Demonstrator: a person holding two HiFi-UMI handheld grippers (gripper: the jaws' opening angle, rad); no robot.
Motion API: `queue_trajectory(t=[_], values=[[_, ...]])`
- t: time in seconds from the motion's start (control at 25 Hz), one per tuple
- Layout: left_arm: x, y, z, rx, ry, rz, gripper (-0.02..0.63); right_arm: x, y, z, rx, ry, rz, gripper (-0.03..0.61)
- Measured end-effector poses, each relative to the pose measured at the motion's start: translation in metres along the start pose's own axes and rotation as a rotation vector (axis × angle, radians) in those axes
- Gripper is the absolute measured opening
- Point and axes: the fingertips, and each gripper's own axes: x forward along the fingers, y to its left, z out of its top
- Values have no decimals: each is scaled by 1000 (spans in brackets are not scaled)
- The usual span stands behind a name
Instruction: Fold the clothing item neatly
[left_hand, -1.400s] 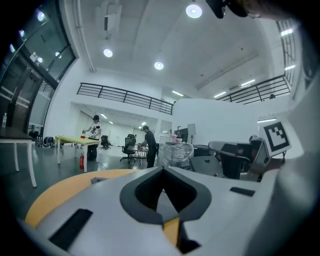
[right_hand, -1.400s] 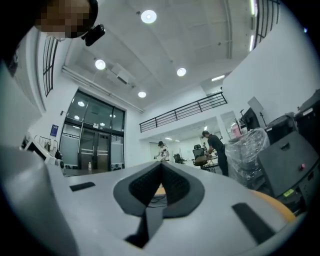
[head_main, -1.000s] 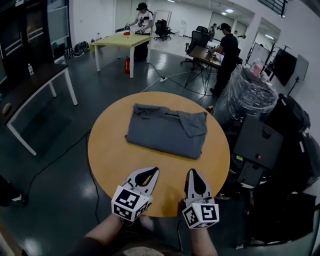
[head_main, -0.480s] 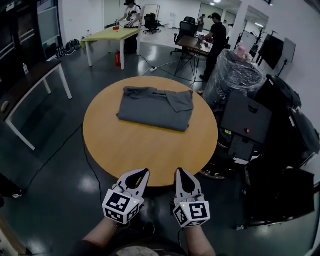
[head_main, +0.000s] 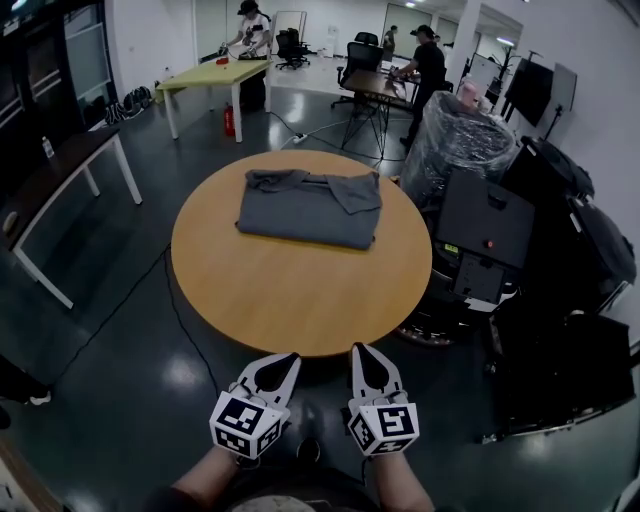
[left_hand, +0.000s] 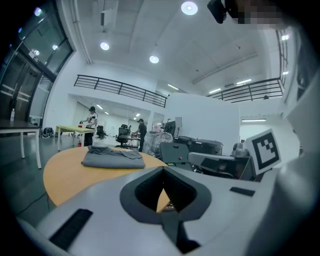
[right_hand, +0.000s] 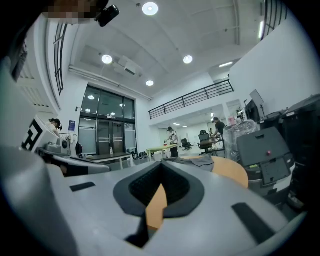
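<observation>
A grey garment lies folded into a rectangle on the far half of the round wooden table; it also shows in the left gripper view as a flat grey stack. My left gripper and right gripper hang side by side just off the table's near edge, over the floor, well short of the garment. Both are shut with nothing between the jaws. In the right gripper view only a corner of the garment peeks over the jaws.
A grey machine cabinet and a plastic-wrapped bundle stand right of the table. A dark bench is at the left, a green table with people behind. Cables run over the dark floor.
Both grippers have drawn back from over the table's near part to beyond its edge. The view has pulled away, so the table and garment appear farther off. The garment has not moved.
</observation>
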Motion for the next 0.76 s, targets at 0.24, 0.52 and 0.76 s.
queue_trajectory(t=[0.24,0.52,0.76], values=[[-38,0,-4,-10,-11,-26,8,-16,42,-8,-26,23,10,-12],[-89,6,-18,-36,5,-20,8,-49,87,-23,-40,52,7,-12],[-118,-5,-29,-42,2,-31,9,-79,103,-32,-30,62,-15,-12]])
